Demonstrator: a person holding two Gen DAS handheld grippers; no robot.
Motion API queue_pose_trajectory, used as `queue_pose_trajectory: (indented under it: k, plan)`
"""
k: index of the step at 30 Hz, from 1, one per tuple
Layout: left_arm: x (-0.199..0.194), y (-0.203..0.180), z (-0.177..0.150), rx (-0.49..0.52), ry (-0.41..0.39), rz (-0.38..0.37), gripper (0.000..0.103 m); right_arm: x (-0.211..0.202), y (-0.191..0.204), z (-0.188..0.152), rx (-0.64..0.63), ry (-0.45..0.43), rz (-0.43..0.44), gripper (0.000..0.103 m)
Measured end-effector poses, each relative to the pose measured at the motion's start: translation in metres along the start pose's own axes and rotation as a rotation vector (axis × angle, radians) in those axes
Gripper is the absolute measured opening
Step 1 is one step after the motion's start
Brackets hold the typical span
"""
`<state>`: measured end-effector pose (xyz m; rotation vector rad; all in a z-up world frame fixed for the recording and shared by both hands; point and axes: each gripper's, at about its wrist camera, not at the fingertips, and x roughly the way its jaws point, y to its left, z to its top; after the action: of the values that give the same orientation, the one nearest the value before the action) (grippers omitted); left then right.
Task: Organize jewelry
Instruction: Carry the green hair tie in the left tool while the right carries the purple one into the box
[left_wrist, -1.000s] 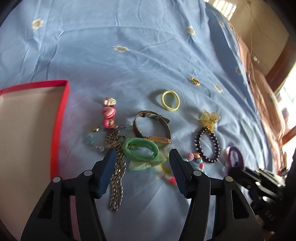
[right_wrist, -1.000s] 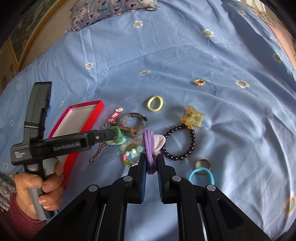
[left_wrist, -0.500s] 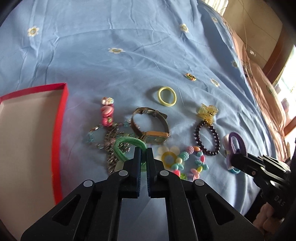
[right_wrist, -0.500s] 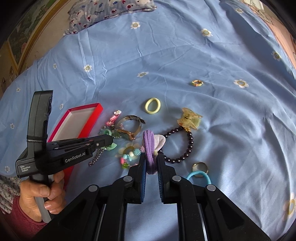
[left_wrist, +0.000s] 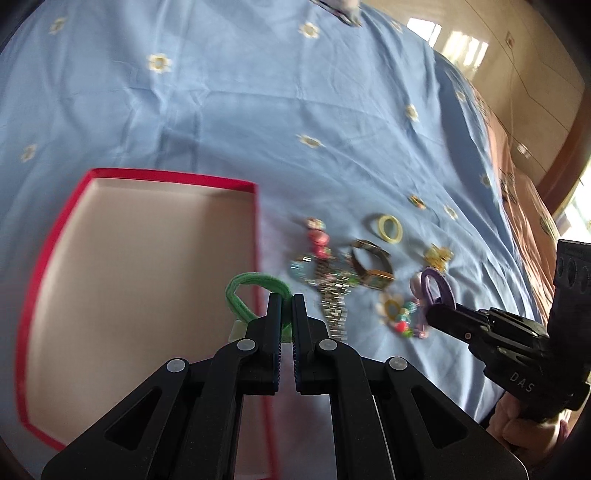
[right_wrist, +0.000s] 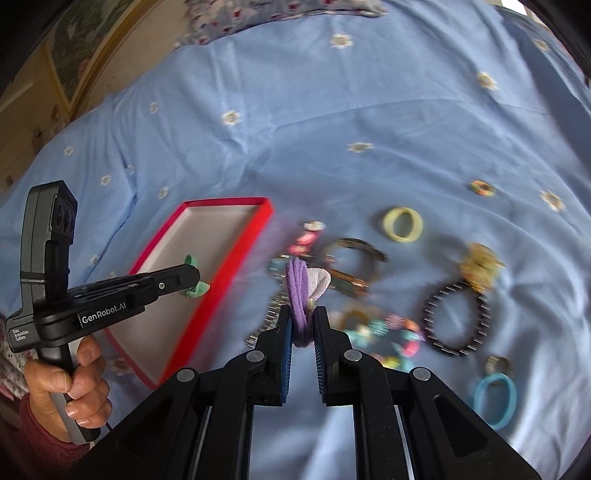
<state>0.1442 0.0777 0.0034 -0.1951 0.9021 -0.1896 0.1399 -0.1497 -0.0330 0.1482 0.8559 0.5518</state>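
Left gripper (left_wrist: 284, 302): clenched on a green hair tie (left_wrist: 255, 291), held over the right rim of the red box (left_wrist: 255, 229).
Right gripper (right_wrist: 302, 319): a purple hair tie (right_wrist: 298, 295) (white cloth attached) is gripped between its fingers.
Beyond the right gripper: blurred watch (right_wrist: 351, 266), black bead bracelet (right_wrist: 456, 317), yellow ring (right_wrist: 402, 224) on blue sheet (right_wrist: 332, 110).

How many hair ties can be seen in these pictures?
4. A green hair tie in the left gripper at the red box edge, a purple one in the right gripper, a yellow one and a blue one on the sheet. The jewelry pile may hide others.
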Motion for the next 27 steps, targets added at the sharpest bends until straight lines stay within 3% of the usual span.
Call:
queue_pose_trajectory:
  k: [8,19,27]
  plan:
    - [-0.009,0.048,0.003,-0.049,-0.004,0.073,0.004,0.03,0.05,0.019,-0.075,0.019,0.082,0.011]
    - [0.012,0.103,0.021,-0.077,0.041,0.157,0.004,0.097,0.101,0.046,-0.125,0.078,0.18,0.011]
    - [0.034,0.128,0.028,-0.087,0.077,0.195,0.004,0.151,0.114,0.052,-0.134,0.148,0.171,0.011]
